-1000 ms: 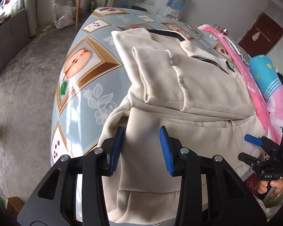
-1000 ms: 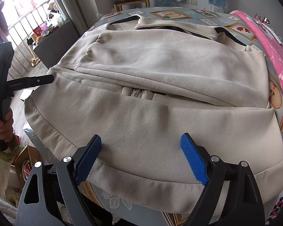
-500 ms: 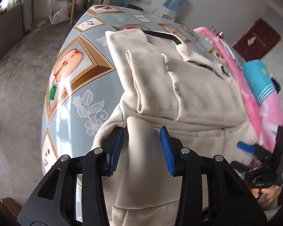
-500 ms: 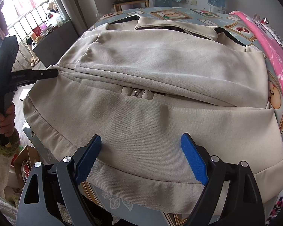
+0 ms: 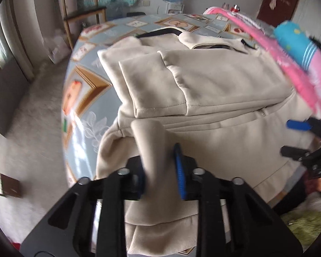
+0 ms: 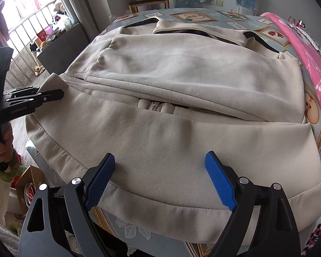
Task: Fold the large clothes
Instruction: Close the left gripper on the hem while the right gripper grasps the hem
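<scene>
The cream jacket [image 6: 171, 111] lay spread on the patterned table [image 5: 83, 85], 2 sleeves already folded across its chest. The left gripper [image 5: 160, 169] was clenched on the jacket's hem corner, lifted off the table; the right gripper [image 6: 160, 180] hung released over the hem's middle. The bottom-up fold remained.

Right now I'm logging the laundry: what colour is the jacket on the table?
Plain beige jacket, with black trim at the collar; clearest in the right wrist view.
</scene>
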Demonstrator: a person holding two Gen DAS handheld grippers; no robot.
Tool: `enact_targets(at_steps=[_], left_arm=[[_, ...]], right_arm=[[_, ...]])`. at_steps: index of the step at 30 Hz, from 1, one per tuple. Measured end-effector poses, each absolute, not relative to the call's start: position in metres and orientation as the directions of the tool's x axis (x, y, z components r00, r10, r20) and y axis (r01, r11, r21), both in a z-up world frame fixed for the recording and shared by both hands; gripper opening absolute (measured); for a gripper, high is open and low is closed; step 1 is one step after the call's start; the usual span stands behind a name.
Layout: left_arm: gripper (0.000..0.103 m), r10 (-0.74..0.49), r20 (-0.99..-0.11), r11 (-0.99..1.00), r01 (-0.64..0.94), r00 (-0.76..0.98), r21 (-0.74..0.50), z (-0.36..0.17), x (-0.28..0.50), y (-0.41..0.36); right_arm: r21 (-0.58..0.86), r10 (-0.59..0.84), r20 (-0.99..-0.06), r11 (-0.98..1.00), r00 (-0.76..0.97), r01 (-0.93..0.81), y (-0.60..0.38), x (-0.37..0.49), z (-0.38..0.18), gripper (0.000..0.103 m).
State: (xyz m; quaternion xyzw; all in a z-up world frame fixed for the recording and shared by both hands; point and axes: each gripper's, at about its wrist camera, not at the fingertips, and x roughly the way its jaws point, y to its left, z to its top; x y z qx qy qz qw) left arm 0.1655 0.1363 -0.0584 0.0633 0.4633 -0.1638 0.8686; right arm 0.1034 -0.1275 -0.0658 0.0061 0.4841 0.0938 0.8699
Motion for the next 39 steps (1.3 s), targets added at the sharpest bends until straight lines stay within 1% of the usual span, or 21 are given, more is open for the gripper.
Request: enact_targets(at_steps=[3, 6, 9, 12, 14, 16, 20, 22, 24, 27, 29, 32, 39], left_arm=[[0.011, -0.158, -0.820, 0.941, 0.336, 0.550, 0.044, -0.053, 0.157, 0.128], [0.011, -0.072, -0.806, 0.937, 0.316, 0.587, 0.146, -0.048, 0.145, 0.116], [0.011, 0.020, -0.789, 0.919, 0.300, 0.614, 0.257, -0.049, 0.134, 0.102], [0.011, 0.063, -0.786, 0.907, 0.294, 0.615, 0.303, -0.054, 0.131, 0.094], [0.011, 0.093, -0.785, 0.902, 0.282, 0.613, 0.328, -0.058, 0.130, 0.090], [0.011, 0.113, -0.786, 0.901, 0.271, 0.608, 0.340, -0.063, 0.131, 0.088], [0.011, 0.144, -0.784, 0.899, 0.251, 0.604, 0.359, -0.068, 0.134, 0.084], [0.011, 0.150, -0.785, 0.902, 0.243, 0.601, 0.358, -0.068, 0.136, 0.082], [0.011, 0.150, -0.792, 0.913, 0.224, 0.591, 0.341, -0.067, 0.139, 0.084], [0.011, 0.148, -0.804, 0.927, 0.202, 0.576, 0.316, -0.066, 0.142, 0.084], [0.011, 0.148, -0.808, 0.933, 0.191, 0.570, 0.306, -0.066, 0.142, 0.086], [0.011, 0.154, -0.812, 0.934, 0.184, 0.564, 0.305, -0.067, 0.142, 0.084], [0.011, 0.154, -0.816, 0.936, 0.182, 0.557, 0.301, -0.066, 0.142, 0.085]], right_arm=[[0.103, 0.171, -0.840, 0.982, 0.514, -0.157, -0.128, 0.103, -0.066, 0.084], [0.115, 0.181, -0.837, 0.981, 0.516, -0.158, -0.130, 0.102, -0.065, 0.084], [0.162, 0.212, -0.826, 0.977, 0.522, -0.140, -0.142, 0.096, -0.061, 0.084], [0.183, 0.206, -0.805, 0.978, 0.556, -0.098, -0.169, 0.085, -0.052, 0.082], [0.178, 0.172, -0.790, 0.983, 0.588, -0.049, -0.193, 0.076, -0.044, 0.080], [0.168, 0.125, -0.777, 0.986, 0.616, 0.011, -0.222, 0.069, -0.036, 0.078], [0.159, 0.037, -0.760, 0.979, 0.649, 0.130, -0.281, 0.068, -0.023, 0.068], [0.186, 0.035, -0.751, 0.969, 0.659, 0.160, -0.306, 0.077, -0.019, 0.064], [0.202, 0.033, -0.756, 0.961, 0.653, 0.186, -0.325, 0.090, -0.021, 0.056], [0.273, 0.090, -0.768, 0.942, 0.634, 0.197, -0.343, 0.111, -0.032, 0.049], [0.325, 0.133, -0.778, 0.922, 0.614, 0.212, -0.349, 0.120, -0.040, 0.046], [0.381, 0.184, -0.779, 0.898, 0.600, 0.220, -0.351, 0.122, -0.048, 0.046], [0.379, 0.191, -0.800, 0.896, 0.569, 0.233, -0.350, 0.121, -0.052, 0.046]])
